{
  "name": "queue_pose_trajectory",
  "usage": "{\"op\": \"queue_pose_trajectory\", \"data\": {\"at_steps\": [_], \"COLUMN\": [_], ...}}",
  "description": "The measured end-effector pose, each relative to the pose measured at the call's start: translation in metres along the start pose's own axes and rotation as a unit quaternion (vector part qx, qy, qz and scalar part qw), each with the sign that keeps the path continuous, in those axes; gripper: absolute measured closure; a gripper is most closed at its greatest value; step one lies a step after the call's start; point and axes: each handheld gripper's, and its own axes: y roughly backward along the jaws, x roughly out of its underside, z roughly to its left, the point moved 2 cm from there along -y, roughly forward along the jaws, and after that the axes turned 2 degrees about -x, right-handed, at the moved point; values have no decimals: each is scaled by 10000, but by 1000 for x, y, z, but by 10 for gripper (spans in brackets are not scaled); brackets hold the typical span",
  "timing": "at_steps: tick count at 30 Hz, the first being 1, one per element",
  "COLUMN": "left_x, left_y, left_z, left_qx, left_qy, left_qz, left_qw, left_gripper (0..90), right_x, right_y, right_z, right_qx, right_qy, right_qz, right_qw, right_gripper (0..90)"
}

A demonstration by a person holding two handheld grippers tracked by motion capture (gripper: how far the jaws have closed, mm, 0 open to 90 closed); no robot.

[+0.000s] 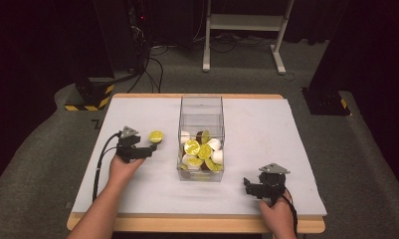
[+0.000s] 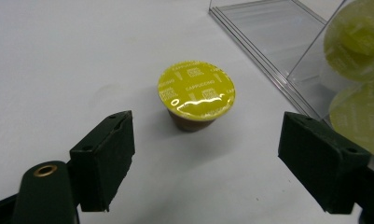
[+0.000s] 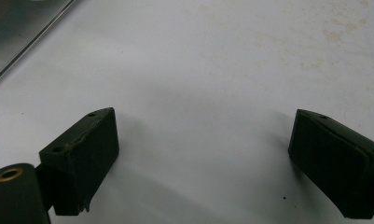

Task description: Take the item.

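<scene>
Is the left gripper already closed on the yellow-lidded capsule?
No. In the left gripper view the capsule stands on the table ahead of the left gripper, whose fingers are spread wide and apart from it.

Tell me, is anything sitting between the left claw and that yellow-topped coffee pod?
Nothing visible. The left claw is open, and only bare table lies between it and the coffee pod.

Box and its blurred capsules cut off by edge.
</scene>
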Motion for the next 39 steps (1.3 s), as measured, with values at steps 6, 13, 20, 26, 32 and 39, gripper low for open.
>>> {"op": "queue_pose_trajectory", "data": {"at_steps": [6,13,20,26,32,39], "left_x": [7,16,30,49,68,84], "left_y": [17,35,54,67,78,86], "left_z": [3,9,19,24,23,14], "left_qx": [93,143,220,253,252,97], "left_qy": [120,119,1,-325,-649,-1034], "left_qz": [-23,4,107,358,663,379], "left_qw": [9999,9998,9997,9985,9954,9939], "left_gripper": [192,196,196,196,185,178], "right_x": [0,0,0,0,0,0], "right_y": [0,0,0,0,0,0], "right_z": [0,0,0,0,0,0], "right_qx": [-3,1,3,1,1,-4], "right_qy": [-1,1,1,0,1,-3], "right_qz": [2,1,1,0,0,2], "right_qw": [10000,10000,10000,10000,10000,10000], "right_gripper": [82,82,82,83,82,82]}}
